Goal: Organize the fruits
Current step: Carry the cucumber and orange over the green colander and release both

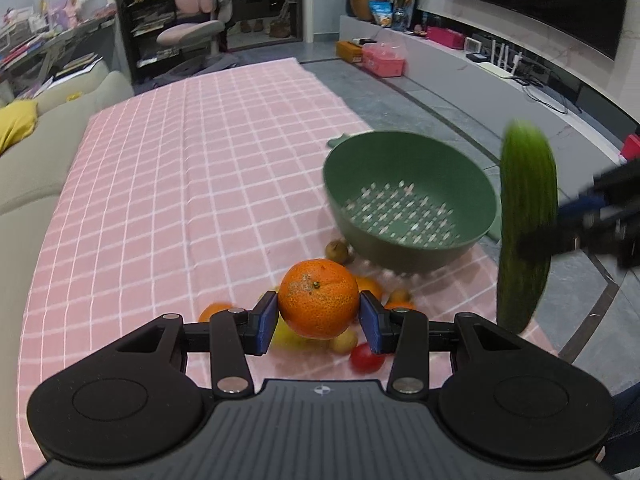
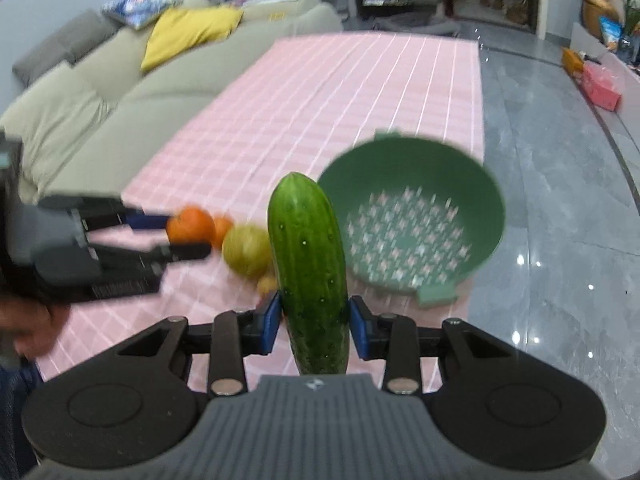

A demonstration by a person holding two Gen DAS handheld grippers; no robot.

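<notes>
My left gripper (image 1: pixel 319 320) is shut on a large orange (image 1: pixel 319 304), held above a heap of fruit on the pink checked cloth (image 1: pixel 180 200). Under it lie a red tomato (image 1: pixel 366 358), a small brownish fruit (image 1: pixel 338 250) and several orange and yellow pieces, partly hidden. My right gripper (image 2: pixel 315 324) is shut on a green cucumber (image 2: pixel 306 256) that stands upright between its blue pads. A green colander (image 1: pixel 360 168) sits empty at the cloth's right edge. In the right wrist view the colander (image 2: pixel 408 152) is just beyond the cucumber, and the left gripper (image 2: pixel 176 236) holds the orange (image 2: pixel 191 224) beside a greenish-yellow fruit (image 2: pixel 248 250).
A beige sofa (image 2: pixel 120 92) with a yellow cushion (image 2: pixel 188 32) runs along the cloth's left side. Grey tiled floor (image 2: pixel 560 200) lies right of the colander. A low TV bench (image 1: pixel 500 80) with boxes stands further right. A hand (image 2: pixel 24 320) shows at the left edge.
</notes>
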